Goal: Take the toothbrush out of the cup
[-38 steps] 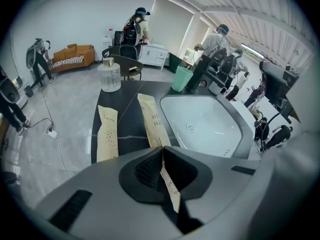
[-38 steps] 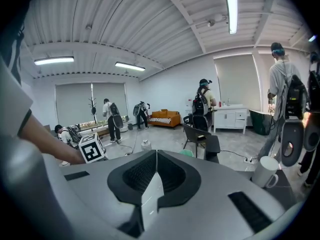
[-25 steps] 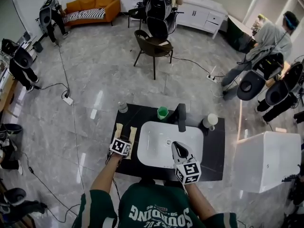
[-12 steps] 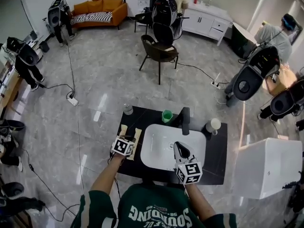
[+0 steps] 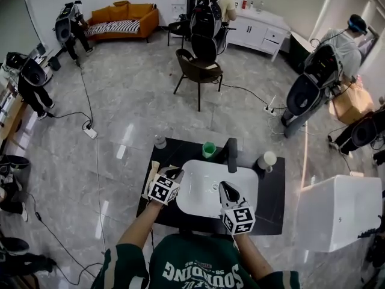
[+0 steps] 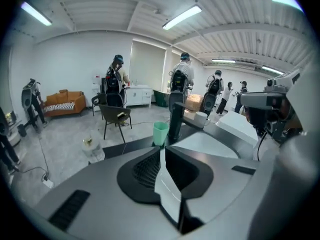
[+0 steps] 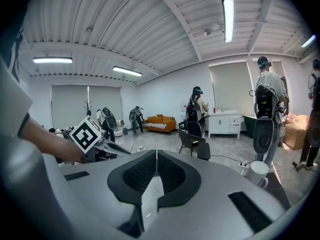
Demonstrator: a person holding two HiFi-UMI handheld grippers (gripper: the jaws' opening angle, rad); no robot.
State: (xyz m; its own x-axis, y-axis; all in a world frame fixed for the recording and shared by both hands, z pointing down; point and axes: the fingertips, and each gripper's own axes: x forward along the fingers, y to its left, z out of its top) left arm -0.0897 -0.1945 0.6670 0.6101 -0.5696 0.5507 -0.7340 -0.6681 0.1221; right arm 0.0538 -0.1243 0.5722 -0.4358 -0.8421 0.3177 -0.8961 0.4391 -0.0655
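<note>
The green cup [image 5: 207, 150] stands at the back of the black counter [image 5: 272, 203], left of the black faucet [image 5: 231, 155]; in the left gripper view the green cup [image 6: 160, 133] has nothing sticking out above its rim. I cannot make out a toothbrush in any view. My left gripper [image 5: 175, 174] hangs above the left rim of the white sink [image 5: 198, 203]; the left gripper [image 6: 162, 149] has a narrow gap between its jaws, with nothing in it. My right gripper [image 5: 225, 188] hovers over the sink's front right; the right gripper [image 7: 156, 153] is shut and empty.
A white mug [image 5: 266, 160] stands right of the faucet and a clear bottle [image 5: 159, 141] at the counter's back left. Beige strips [image 5: 151, 165] lie left of the sink. A white box [image 5: 337, 212] stands to the right. A chair [image 5: 197, 71] and people with gear are on the floor beyond.
My left gripper has risen from the counter left of the sink and swung right, over the sink's left rim. The right gripper has stayed in place.
</note>
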